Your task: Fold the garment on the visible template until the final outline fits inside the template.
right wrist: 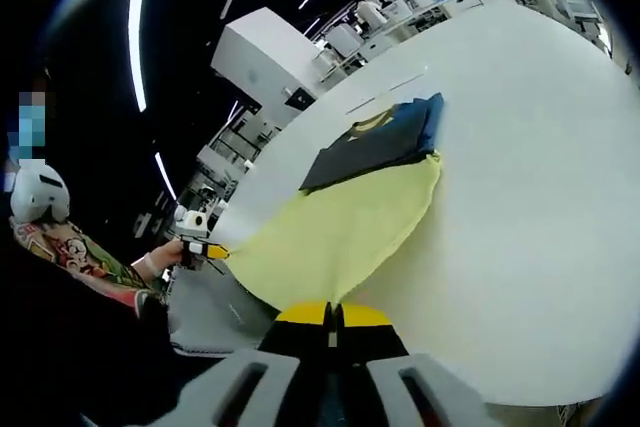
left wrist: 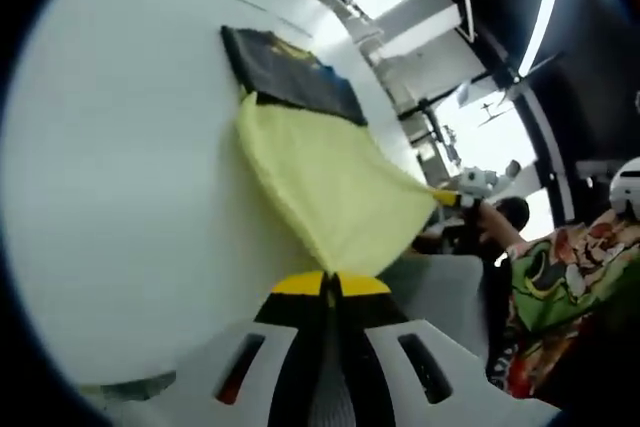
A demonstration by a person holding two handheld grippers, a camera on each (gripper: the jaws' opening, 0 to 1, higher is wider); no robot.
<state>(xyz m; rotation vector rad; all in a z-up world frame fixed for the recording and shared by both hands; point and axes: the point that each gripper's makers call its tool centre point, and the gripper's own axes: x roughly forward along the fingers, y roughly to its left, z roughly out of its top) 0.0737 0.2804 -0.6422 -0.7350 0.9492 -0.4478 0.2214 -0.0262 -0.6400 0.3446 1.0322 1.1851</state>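
A pale yellow garment [left wrist: 330, 182] is stretched out over the edge of the white table [left wrist: 120, 207], with its far edge resting next to a dark navy folded garment [left wrist: 290, 72] that has yellow neck trim. My left gripper [left wrist: 330, 285] is shut on the near corner of the yellow cloth. The right gripper [left wrist: 455, 197] holds another corner off to the right. In the right gripper view the yellow garment [right wrist: 340, 227] runs from my right gripper [right wrist: 332, 313], shut on its edge, towards the navy garment [right wrist: 375, 142]. The left gripper [right wrist: 203, 249] pinches its left corner.
A person in a bright patterned shirt [left wrist: 570, 277] stands beside the table edge; the sleeve [right wrist: 90, 262] is at the left. A grey seat [right wrist: 210, 317] lies below the cloth. White cabinets [right wrist: 260, 57] and lab benches stand beyond the table [right wrist: 530, 207].
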